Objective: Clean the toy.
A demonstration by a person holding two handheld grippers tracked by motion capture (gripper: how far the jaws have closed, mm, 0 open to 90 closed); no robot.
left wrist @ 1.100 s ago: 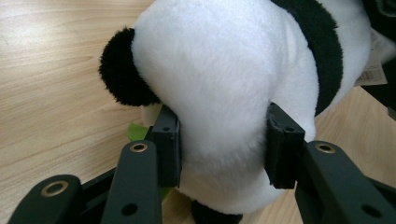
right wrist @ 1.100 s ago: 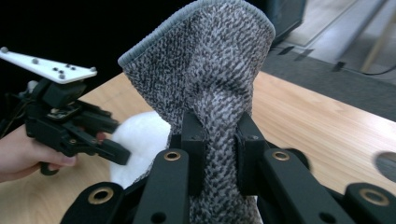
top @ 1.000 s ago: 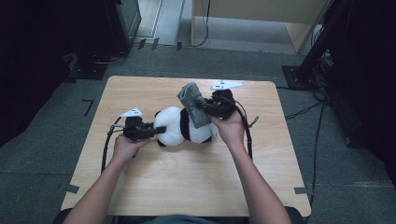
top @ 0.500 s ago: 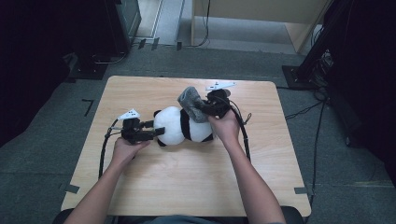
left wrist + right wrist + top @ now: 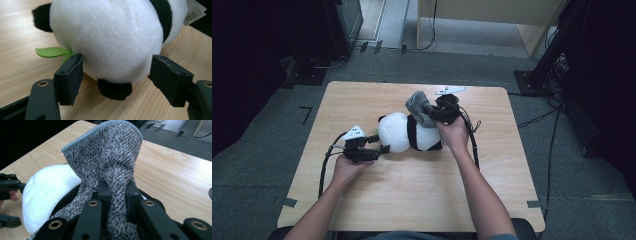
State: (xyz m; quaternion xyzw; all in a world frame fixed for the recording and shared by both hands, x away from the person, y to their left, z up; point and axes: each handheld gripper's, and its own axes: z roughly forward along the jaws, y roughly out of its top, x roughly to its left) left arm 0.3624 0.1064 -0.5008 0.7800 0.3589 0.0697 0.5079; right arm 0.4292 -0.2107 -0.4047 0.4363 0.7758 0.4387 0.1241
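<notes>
Left forearm comes in from 6 o'clock, angling up toward 12, hand wrapped round the left gripper (image 5: 379, 148) at the table's (image 5: 362, 97) left-centre. Gripper points toward 3 o'clock, straight at the panda plush (image 5: 404, 132). In the left gripper view the jaws stand wide apart w/ the plush's white rump between them; left jaw looks right against the fur by a green leaf (image 5: 51, 52), right jaw just off it. Not clamped on anything. A black tail or paw sits low between the jaws, touching the tabletop.

Plush lies on its side at table centre, head end toward 9 o'clock, black band round the middle.

Right forearm rises from 6 o'clock too, leaning toward 11, hand over the plush's 3 o'clock end, right gripper (image 5: 438, 114) at about 1 o'clock from the plush. Right gripper view: jaws nearly closed, pinching a bunched fold of the grey cloth (image 5: 110, 152); cloth stands up above the jaws & drapes down onto the plush.

Count: 1 plush, 1 grey cloth, 1 leaf, 2 grippers, 2 hands. White tag (image 5: 195, 11) at the plush's far end in the left gripper view, 1 seen.
</notes>
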